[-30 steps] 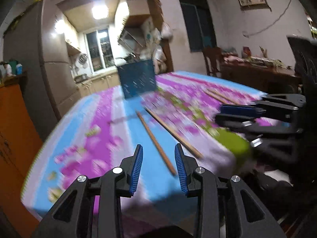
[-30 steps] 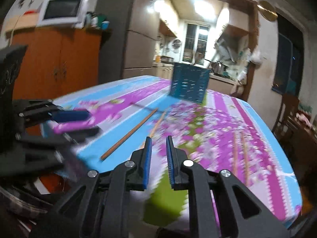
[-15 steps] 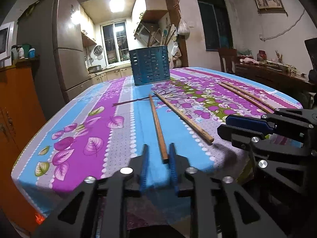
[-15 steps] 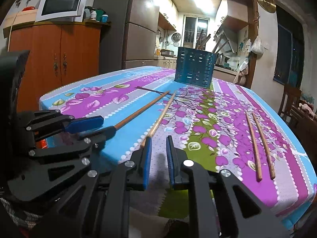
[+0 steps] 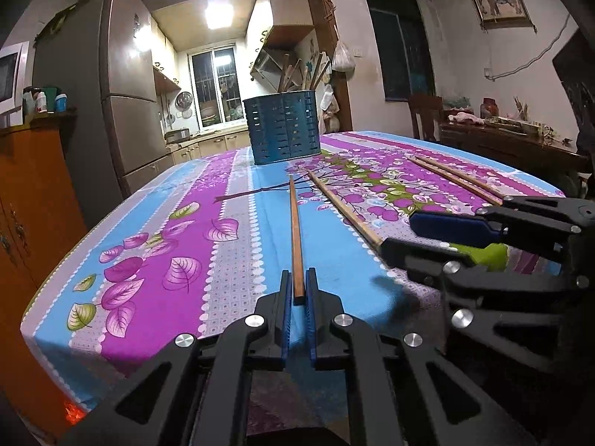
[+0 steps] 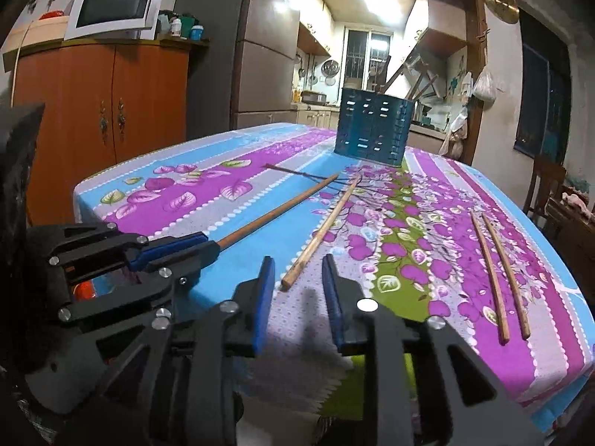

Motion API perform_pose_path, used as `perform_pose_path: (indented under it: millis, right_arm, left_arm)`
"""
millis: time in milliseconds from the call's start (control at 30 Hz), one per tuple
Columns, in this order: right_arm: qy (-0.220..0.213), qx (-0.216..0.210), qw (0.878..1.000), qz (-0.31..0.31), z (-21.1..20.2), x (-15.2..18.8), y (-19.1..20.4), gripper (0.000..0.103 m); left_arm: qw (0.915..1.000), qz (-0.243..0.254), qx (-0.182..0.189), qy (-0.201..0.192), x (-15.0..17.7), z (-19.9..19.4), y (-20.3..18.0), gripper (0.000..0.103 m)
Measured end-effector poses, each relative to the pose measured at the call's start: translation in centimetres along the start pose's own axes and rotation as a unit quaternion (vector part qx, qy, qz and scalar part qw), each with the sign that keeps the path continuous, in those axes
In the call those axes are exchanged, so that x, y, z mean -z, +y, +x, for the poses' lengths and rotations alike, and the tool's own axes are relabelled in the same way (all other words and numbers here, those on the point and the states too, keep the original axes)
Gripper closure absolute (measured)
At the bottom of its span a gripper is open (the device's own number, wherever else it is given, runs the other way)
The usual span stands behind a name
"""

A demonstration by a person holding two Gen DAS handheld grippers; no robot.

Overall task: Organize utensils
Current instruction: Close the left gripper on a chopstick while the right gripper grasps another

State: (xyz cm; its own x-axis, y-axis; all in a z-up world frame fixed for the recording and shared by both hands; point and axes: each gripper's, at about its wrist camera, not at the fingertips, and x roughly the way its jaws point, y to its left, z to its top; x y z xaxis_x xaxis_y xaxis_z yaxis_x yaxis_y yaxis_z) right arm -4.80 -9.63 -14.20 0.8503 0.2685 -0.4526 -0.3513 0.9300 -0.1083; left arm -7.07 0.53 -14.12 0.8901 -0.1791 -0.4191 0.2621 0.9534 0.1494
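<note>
Since half a second ago the right gripper [image 6: 297, 286] has spread its jaws wide and holds nothing, lining up with the butt of the pale chopstick [image 6: 322, 228] just ahead, evidently for an end-on pickup. To its left, the left gripper [image 5: 298, 290] is clamped tight on the near end of the dark chopstick [image 5: 296, 230]. Further right, 2 chopsticks [image 6: 498, 264] lie side by side. At the far edge stands the blue holder [image 6: 373, 132], their likely destination.

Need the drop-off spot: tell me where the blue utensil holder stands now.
The blue utensil holder stands upright at the table's far end, straight ahead in both wrist views, just beyond the far tips of the two nearer chopsticks.
</note>
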Motion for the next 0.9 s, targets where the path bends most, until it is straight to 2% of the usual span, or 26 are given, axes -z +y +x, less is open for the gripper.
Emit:
perform_pose_path:
  millis: [200, 233, 267, 300, 900]
  right_arm:
    - [0.019, 0.009, 1.0, 0.014, 1.3, 0.1, -0.4, 0.078]
    - [0.02, 0.007, 1.0, 0.015, 1.3, 0.1, -0.3, 0.08]
    - [0.022, 0.001, 1.0, 0.016, 1.3, 0.1, -0.4, 0.093]
    - [0.023, 0.004, 1.0, 0.016, 1.3, 0.1, -0.3, 0.094]
    - [0.015, -0.019, 0.998, 0.066, 0.8, 0.5, -2.5, 0.096]
  left_arm:
    - [1.0, 0.0, 0.002, 0.0, 0.1, -0.1, 0.1, 0.094]
    - [1.0, 0.0, 0.002, 0.0, 0.1, 0.0, 0.1, 0.094]
    - [1.0, 0.0, 0.001, 0.0, 0.1, 0.0, 0.1, 0.094]
    - [1.0, 0.0, 0.002, 0.0, 0.1, 0.0, 0.1, 0.094]
    - [0.9999, -0.009, 0.004, -0.009, 0.3, 0.2, 0.2, 0.095]
